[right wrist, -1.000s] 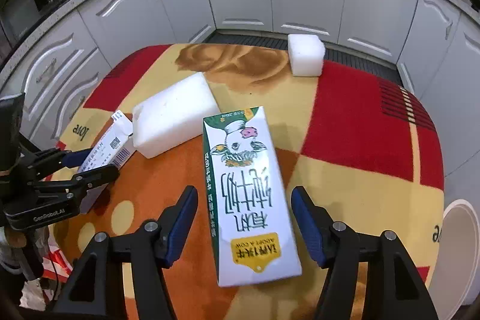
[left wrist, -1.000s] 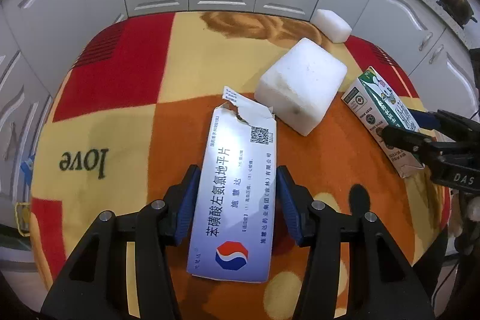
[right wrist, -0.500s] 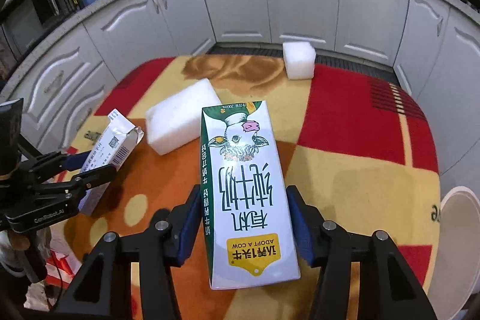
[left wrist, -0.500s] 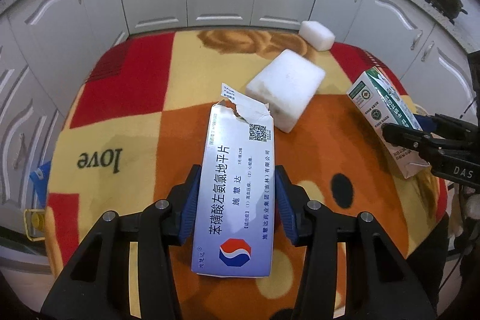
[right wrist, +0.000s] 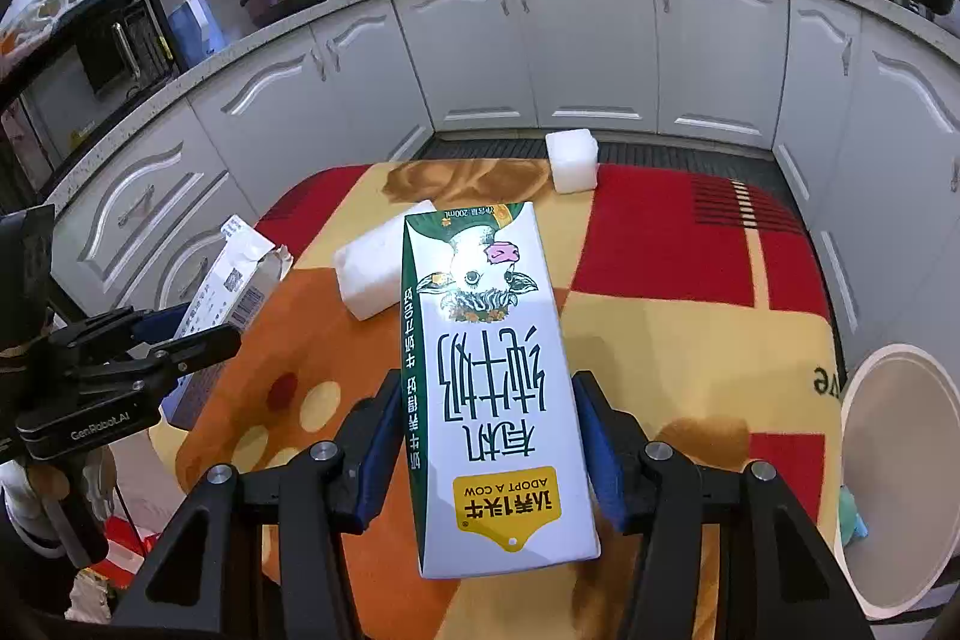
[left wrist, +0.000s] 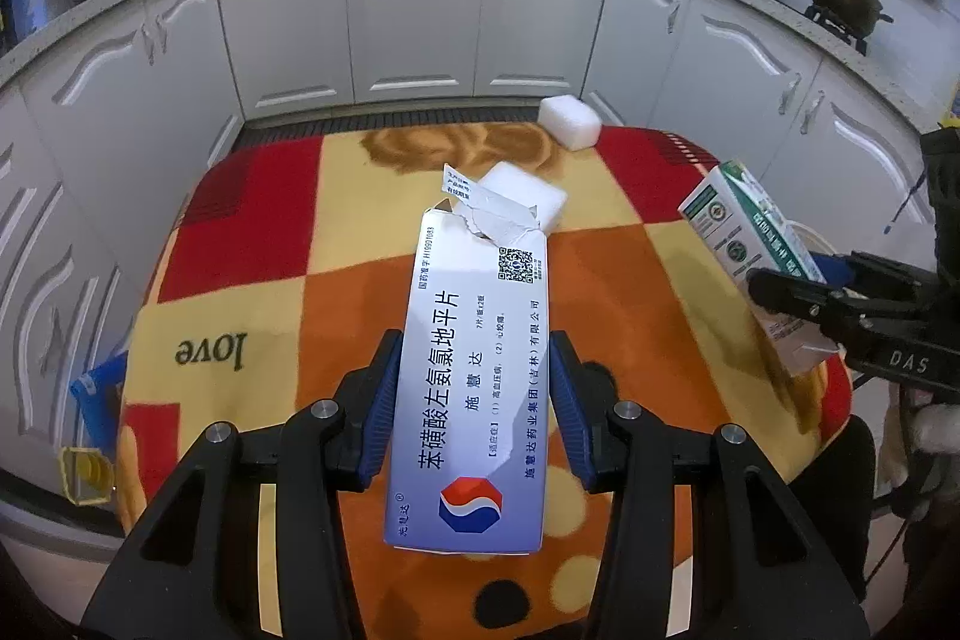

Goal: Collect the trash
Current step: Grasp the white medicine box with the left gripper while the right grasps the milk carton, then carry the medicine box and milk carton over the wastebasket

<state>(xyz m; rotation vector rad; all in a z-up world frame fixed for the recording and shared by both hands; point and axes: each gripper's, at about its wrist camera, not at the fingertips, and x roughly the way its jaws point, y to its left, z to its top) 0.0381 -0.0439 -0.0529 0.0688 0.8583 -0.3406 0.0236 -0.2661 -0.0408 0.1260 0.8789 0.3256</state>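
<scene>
My left gripper [left wrist: 474, 394] is shut on a pale blue medicine box [left wrist: 474, 370] with a torn top, held above the patterned rug. In the right wrist view that same box [right wrist: 225, 289] sticks out of the left gripper [right wrist: 180, 340] at the left edge. My right gripper [right wrist: 489, 451] is shut on a white and green milk carton [right wrist: 492, 382] with a cow picture, lifted off the rug. The carton [left wrist: 753, 250] shows again at the right of the left wrist view, clamped by the right gripper [left wrist: 798, 292].
Two white foam blocks lie on the rug: a large one [right wrist: 372, 268] in the middle, a small one [right wrist: 573, 160] at the far edge. A white round bin [right wrist: 900, 472] stands at the right of the rug [right wrist: 690, 280]. White kitchen cabinets [left wrist: 420, 22] ring the floor.
Both grippers closed onto their boxes and lifted them off the rug. The rug and foam blocks now look farther away in both views.
</scene>
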